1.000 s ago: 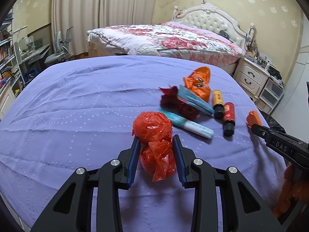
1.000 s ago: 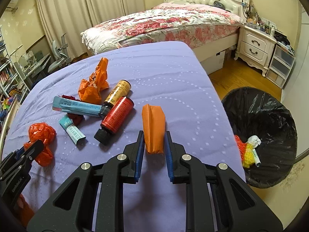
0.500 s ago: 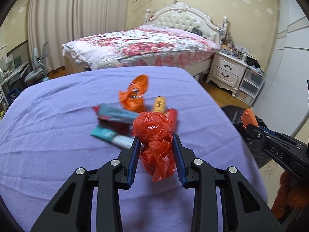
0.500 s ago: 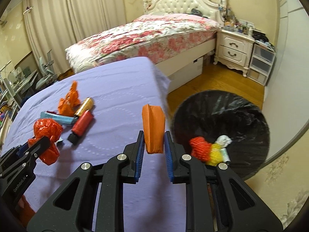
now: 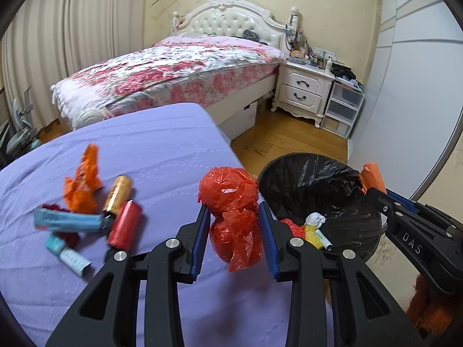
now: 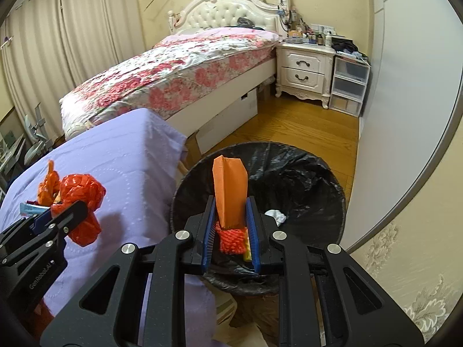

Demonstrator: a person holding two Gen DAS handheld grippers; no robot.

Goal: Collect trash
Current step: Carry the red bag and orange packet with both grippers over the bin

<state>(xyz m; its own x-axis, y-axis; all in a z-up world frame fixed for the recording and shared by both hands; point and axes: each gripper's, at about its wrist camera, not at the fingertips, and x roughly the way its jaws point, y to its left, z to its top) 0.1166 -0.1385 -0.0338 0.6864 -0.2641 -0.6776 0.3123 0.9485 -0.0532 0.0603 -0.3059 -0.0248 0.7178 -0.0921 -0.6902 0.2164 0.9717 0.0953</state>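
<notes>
Two held scraps near the bin point(image 6: 318, 173); more trash waits on the worktop point(image 5: 162, 144).

The lined bin on the floor, lower centre of the right view, already holds a few pieces. The right gripper point(image 6: 230, 219) has its fingers clamped on an orange wrapper point(image 6: 230, 190) above the bin's near rim; the left gripper point(image 5: 234, 231) grasps a red bag point(image 5: 231, 211) over the worktop's right edge. Left of frame, bottles point(image 5: 124, 225), tubes point(image 5: 66, 222) and a wrapper point(image 5: 82, 182) remain. Open floor lies beyond.
</notes>
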